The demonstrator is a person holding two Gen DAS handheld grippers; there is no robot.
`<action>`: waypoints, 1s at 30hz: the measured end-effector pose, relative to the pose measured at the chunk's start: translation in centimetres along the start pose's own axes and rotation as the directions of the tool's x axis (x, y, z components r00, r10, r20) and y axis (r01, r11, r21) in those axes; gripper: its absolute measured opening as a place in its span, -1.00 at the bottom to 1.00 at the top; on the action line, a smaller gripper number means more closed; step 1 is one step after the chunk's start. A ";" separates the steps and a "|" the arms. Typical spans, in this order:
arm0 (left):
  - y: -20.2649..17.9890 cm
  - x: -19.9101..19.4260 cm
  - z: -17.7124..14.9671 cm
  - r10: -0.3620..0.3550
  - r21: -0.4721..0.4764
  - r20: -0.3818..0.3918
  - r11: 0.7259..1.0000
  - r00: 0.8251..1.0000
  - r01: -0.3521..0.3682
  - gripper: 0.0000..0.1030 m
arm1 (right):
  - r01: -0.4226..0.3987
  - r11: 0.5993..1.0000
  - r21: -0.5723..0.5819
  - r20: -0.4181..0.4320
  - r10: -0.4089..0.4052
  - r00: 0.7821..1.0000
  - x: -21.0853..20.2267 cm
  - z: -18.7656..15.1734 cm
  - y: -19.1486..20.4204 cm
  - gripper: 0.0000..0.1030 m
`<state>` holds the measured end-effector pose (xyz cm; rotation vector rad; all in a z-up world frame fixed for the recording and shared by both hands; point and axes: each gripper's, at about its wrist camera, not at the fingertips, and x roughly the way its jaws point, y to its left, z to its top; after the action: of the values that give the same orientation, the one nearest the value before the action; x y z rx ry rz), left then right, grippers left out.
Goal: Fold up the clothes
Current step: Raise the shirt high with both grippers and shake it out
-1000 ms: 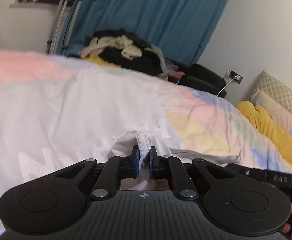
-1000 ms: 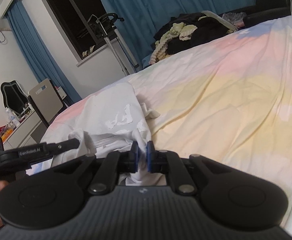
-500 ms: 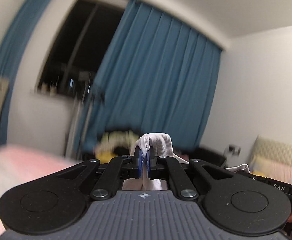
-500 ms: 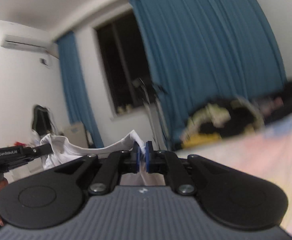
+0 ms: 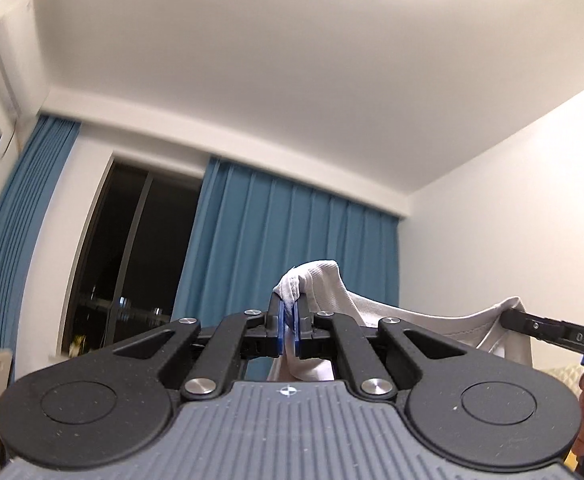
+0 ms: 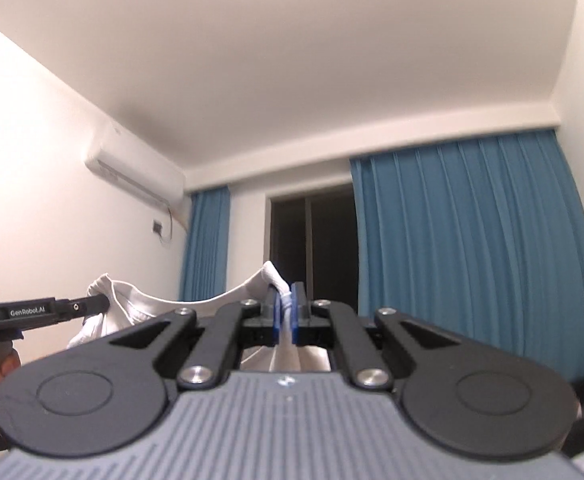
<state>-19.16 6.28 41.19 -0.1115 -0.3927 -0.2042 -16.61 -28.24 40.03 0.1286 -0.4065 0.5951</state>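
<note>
High above the bed, both tongs, left tongs [image 5: 289, 320] and right tongs [image 6: 286, 317], had lifted the white shirt [image 5: 376, 320], each clenched on its edge; it hung spread, ready for laying flat.

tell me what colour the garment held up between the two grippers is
White garment; it shows best in the left wrist view.

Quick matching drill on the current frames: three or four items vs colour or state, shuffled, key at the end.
Items:
1. curtain
2. garment
3. window
4. left tongs

States:
A. white, strung between both tongs
B. dark, night outside
C. blue, pleated
D. shut on cloth

Pairs: 1-C, 2-A, 3-B, 4-D
</note>
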 end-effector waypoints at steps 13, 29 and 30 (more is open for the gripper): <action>1.6 10.4 -5.4 0.070 0.019 -0.165 0.997 0.984 -0.068 -0.89 | 0.133 0.987 -0.087 -0.108 -0.142 0.984 8.0 -3.0 -4.3 -0.89; 14.2 34.9 -44.8 0.157 -0.036 -0.629 0.972 0.761 -0.230 -0.89 | 0.346 0.938 0.041 -0.565 -0.263 0.782 27.7 -46.5 -23.4 -0.89; 14.8 36.4 -47.7 0.167 -0.017 -0.661 0.971 0.731 -0.237 -0.89 | 0.363 0.930 0.047 -0.617 -0.259 0.743 28.7 -49.9 -24.8 -0.89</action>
<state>34.51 7.32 10.63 -0.1725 0.3446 -0.0349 35.76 -22.17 6.08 0.1545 0.2931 0.3039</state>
